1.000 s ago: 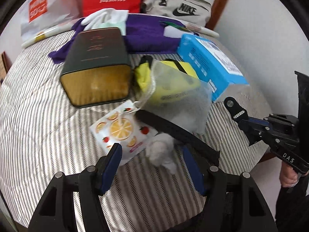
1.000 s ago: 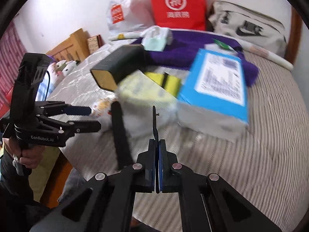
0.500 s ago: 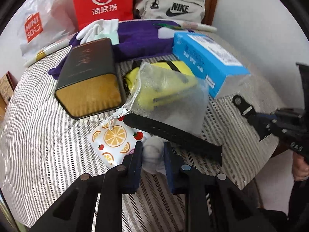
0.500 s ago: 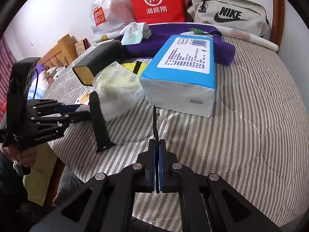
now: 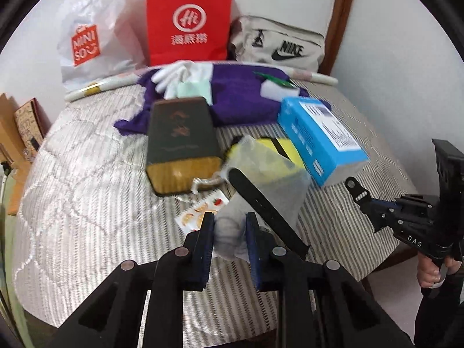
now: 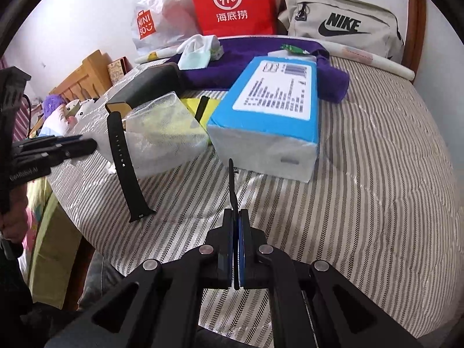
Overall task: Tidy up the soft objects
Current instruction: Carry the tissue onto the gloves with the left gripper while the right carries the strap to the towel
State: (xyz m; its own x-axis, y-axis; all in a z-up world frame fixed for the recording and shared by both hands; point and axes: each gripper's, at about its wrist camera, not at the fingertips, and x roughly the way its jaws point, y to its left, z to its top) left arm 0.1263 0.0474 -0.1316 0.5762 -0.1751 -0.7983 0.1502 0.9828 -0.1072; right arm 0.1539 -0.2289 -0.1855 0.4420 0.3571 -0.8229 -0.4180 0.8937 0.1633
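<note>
Fruit-print packet (image 5: 200,213) half hidden behind left claw (image 5: 229,226); grey wad (image 5: 229,232) blurred.

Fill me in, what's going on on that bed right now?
A person works two handheld grippers over a cluttered bed. The left gripper is shut on a soft grey-white wad beside the mesh pouch and a black strap. The right gripper is shut on a thin black strip, held in front of the blue tissue pack.
</note>
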